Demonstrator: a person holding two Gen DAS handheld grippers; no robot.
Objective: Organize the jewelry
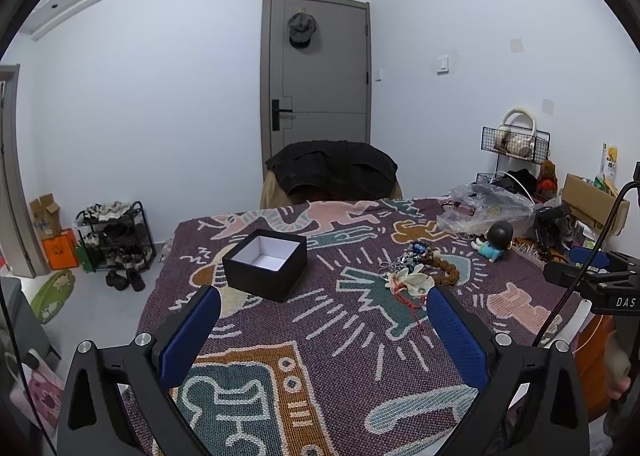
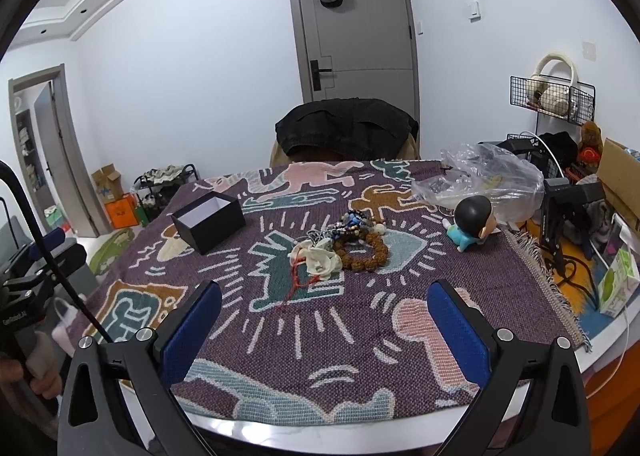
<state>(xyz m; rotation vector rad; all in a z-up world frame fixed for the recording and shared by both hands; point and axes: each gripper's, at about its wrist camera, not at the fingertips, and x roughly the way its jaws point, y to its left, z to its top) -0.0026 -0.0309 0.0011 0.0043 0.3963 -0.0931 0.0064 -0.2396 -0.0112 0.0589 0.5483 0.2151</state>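
Left wrist view: the left gripper (image 1: 323, 322) hangs above the near part of a table draped in a purple patterned blanket (image 1: 320, 336), its blue-padded fingers (image 1: 191, 332) spread wide with nothing between them. Ahead and to the left sits a black box (image 1: 265, 264), lidless, its white inside facing up, one corner turned toward the camera. To the right of the box, well apart from it, lies the heap of jewelry (image 1: 416, 268): a brown bead bracelet (image 1: 446, 272) at the far right of the heap, dark blue and grey beads (image 1: 416, 249) behind, a pale cream piece (image 1: 412, 280) in front. A red cord (image 1: 408, 306) trails from the cream piece toward the camera, its long axis running roughly near to far. Beyond the heap a small doll with a black head (image 1: 496, 242) lies on its side, and behind that a crumpled clear plastic bag (image 1: 486, 208). The other gripper enters at the right edge.

In the right wrist view, the right gripper (image 2: 324, 316) is likewise wide open and empty, held over the table's near edge. The jewelry (image 2: 340, 246) lies straight ahead between its fingers' lines, the bracelet (image 2: 362, 252) lying flat as a ring, touching the cream piece (image 2: 318, 258) on its left. The red cord (image 2: 298, 280) stretches from there toward the camera and slightly left. The box (image 2: 208, 222) stands off to the left, the doll (image 2: 472, 224) to the right. A chair with a dark jacket (image 2: 346, 132) over it stands at the far side, before a grey door (image 2: 354, 32).
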